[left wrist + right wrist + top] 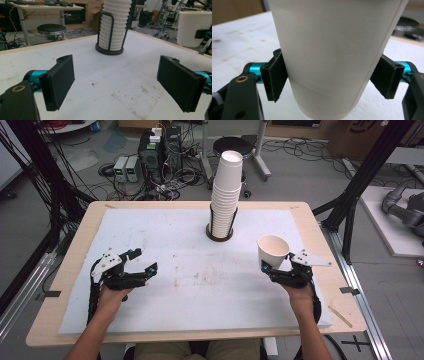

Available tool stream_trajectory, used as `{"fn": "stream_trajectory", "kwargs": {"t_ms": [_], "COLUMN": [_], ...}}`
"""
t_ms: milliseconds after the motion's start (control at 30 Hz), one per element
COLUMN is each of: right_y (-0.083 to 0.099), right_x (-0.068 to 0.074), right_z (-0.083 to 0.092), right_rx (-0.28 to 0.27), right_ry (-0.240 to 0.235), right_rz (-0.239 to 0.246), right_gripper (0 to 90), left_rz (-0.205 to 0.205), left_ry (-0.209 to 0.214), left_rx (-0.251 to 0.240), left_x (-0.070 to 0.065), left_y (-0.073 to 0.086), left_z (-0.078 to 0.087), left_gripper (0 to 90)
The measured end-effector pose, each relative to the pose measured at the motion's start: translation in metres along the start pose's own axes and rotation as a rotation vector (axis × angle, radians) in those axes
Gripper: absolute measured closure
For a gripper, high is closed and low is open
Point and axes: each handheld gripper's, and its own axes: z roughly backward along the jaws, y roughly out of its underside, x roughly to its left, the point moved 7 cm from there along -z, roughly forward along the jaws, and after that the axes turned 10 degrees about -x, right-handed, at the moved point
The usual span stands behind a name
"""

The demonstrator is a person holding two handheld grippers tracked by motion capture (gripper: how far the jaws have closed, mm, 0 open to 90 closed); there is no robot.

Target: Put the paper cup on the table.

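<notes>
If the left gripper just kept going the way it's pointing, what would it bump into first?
Probably the cup stack in its dark holder. The left gripper is open, and bare white mat lies ahead; depth is hard to judge.

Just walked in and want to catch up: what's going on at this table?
A person sits at the table with a gripper in each hand. The right gripper holds a single paper cup upright near the right side, its fingers pressed on the cup's sides. A tall stack of cups stands in a dark wire holder at the far middle. The left gripper is open and holds nothing, over the white mat.
</notes>
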Motion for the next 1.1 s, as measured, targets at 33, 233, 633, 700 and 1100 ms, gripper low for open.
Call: {"fn": "stream_trajectory", "kwargs": {"t_ms": [33,233,633,700,1100], "right_y": [0.003,0.027,0.045,0.047,0.052], "right_x": [-0.005,-0.027,-0.032,-0.032,-0.03], "right_z": [-0.002,-0.016,-0.015,-0.011,-0.002], "right_rx": [0.015,0.133,0.257,0.268,0.29], "right_ry": [0.017,0.099,0.099,0.091,0.062], "right_rz": [0.0,-0.044,-0.017,0.0,0.001], "right_gripper": [23.1,22.8,22.3,22.2,18.8], "left_rz": [-0.001,-0.003,0.004,0.004,0.026], "left_ry": [0.002,0.003,-0.016,-0.017,-0.024], "left_rx": [0.004,0.018,0.03,0.03,0.033], "left_x": [0.0,-0.001,0.004,0.004,0.007], "left_y": [0.0,0.004,0.007,0.007,0.008], "left_z": [0.0,-0.001,-0.001,-0.001,-0.002], "left_gripper": [14.6,14.6,14.6,14.7,14.7]}}
